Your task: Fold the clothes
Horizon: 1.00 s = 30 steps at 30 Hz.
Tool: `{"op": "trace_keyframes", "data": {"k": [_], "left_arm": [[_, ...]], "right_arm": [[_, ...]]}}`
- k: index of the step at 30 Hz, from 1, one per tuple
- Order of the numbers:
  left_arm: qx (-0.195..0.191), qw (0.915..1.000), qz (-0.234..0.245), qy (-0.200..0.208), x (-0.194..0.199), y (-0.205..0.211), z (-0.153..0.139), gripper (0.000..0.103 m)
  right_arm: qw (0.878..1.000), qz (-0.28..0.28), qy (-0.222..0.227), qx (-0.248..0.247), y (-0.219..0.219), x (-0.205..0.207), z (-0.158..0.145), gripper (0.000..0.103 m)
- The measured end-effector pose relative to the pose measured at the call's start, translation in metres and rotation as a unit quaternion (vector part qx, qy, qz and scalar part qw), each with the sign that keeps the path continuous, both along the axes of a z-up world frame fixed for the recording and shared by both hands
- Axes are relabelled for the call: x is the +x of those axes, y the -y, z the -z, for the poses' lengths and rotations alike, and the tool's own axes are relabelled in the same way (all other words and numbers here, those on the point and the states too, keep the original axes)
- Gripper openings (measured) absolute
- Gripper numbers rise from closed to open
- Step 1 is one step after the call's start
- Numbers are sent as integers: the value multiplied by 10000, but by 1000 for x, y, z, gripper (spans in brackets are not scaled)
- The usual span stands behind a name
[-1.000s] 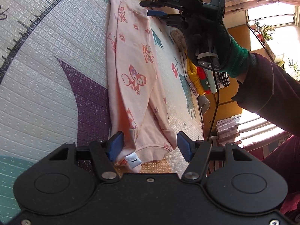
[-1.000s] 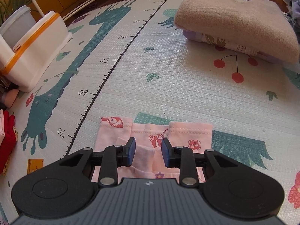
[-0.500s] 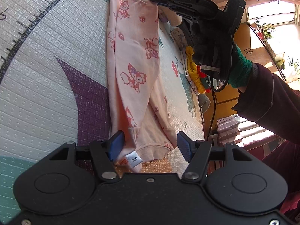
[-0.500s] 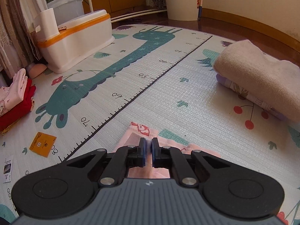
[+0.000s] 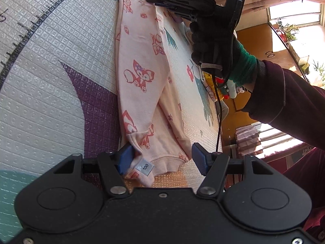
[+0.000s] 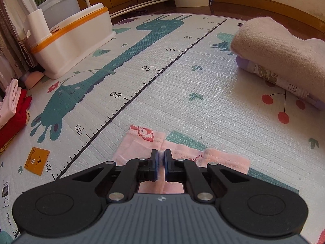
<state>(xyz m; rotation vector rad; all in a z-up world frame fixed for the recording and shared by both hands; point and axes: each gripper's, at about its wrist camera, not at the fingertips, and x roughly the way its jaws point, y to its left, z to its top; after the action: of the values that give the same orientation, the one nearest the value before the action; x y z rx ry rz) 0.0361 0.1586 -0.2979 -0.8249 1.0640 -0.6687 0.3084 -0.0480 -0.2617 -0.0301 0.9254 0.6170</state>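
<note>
Pink fox-print trousers (image 5: 140, 75) lie lengthwise on the play mat (image 5: 50, 65), one leg laid over the other. The waistband with its "100" label (image 5: 145, 166) rests between the fingers of my left gripper (image 5: 162, 159), which stands open around it. At the far end, a gloved hand (image 5: 213, 46) holds my right gripper (image 5: 151, 0) down at the leg cuffs. The right wrist view shows that right gripper (image 6: 160, 158) shut on a fold of the pink trousers (image 6: 142, 142), with the cuffs spread on either side.
A folded beige and lilac stack (image 6: 274, 48) sits at the right of the mat. A white bin with an orange rim (image 6: 71, 36) stands at the back left. Red and pink clothes (image 6: 14, 109) and an orange card (image 6: 37, 160) lie at the left.
My right gripper has shut on the pink fabric at the cuffs and its view has tilted up. The upper leg has shifted a little over the lower one. The left gripper has stayed put.
</note>
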Motion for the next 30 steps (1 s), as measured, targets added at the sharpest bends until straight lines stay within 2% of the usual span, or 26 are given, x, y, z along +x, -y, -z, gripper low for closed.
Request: {"op": "trace_keyframes", "data": {"k": [4,6,8,11,13,16,19,21,23,28,30], "left_arm": [[220,9996,156,114,1,8,-5,62],[500,9977,348,304,2,15,-11,62],[768,9943,535,506,0,23,-16,64],[1030,9895,729,705,-1,31,-19,65],[1193,9860,848,798,-1,34,-20,65],[1513,9779,1057,980,-4,44,-24,65],[2009,9618,1360,1267,-10,59,-31,65],[2404,9445,1639,1523,-14,71,-34,65],[2714,9281,1887,1715,-18,80,-36,67],[3104,9138,2036,1648,-17,82,-44,67],[3340,9032,2097,1692,-19,81,-52,67]], "right_arm": [[9999,68,16,-138,2,-3,-1,15],[9995,22,241,-177,7,-13,-12,16],[9981,-252,492,-268,10,-31,-25,16],[9882,-1338,587,-466,9,-78,-36,19],[9727,-2134,538,-734,6,-113,-35,18],[9494,-2871,550,-1145,6,-156,-26,17],[9536,-2731,487,-1172,11,-172,-15,19],[9576,-2593,475,-1159,12,-175,-16,19],[9555,-2618,551,-1244,10,-178,-20,19],[9439,-2982,804,-1172,8,-187,-32,20],[9425,-3023,797,-1183,9,-189,-32,21]]}}
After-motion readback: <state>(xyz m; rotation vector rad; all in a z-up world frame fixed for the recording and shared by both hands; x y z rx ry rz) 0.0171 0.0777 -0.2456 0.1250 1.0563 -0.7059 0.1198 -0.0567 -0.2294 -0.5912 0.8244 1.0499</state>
